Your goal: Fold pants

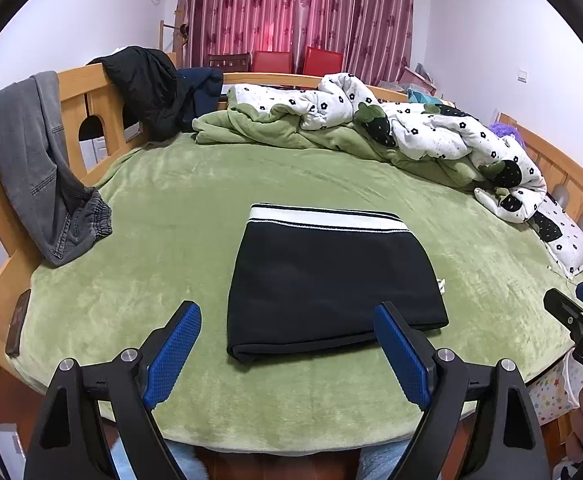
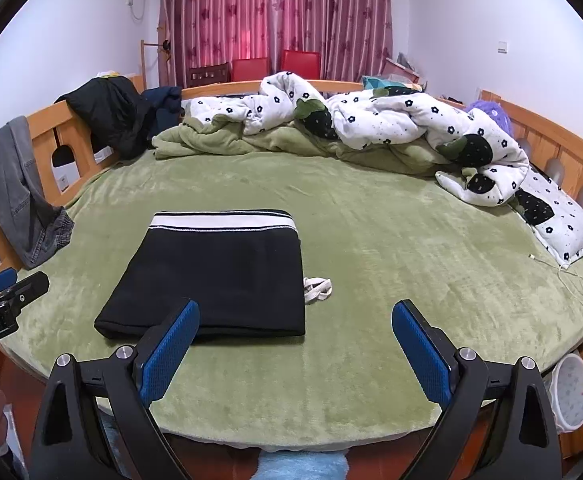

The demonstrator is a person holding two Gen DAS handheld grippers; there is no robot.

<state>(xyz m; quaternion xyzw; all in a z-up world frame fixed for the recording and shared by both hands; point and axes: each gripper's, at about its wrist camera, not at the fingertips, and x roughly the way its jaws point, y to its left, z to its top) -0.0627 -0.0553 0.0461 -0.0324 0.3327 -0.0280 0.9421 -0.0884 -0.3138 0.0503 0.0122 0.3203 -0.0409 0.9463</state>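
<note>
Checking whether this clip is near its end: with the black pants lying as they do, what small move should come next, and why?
Probably just draw both tongs back and finish. The black pants already lie as a neat folded rectangle on the green blanket, the striped waistband on the far edge. The left tongs and right tongs are open and empty. At most, tuck in the white drawstring poking out.

The pants (image 1: 331,280) are laid folded on the bed (image 1: 171,208), near its front edge. A quilt (image 1: 411,124) is heaped behind them, and jeans (image 1: 35,160) are draped over the left rail (image 1: 79,80).
</note>
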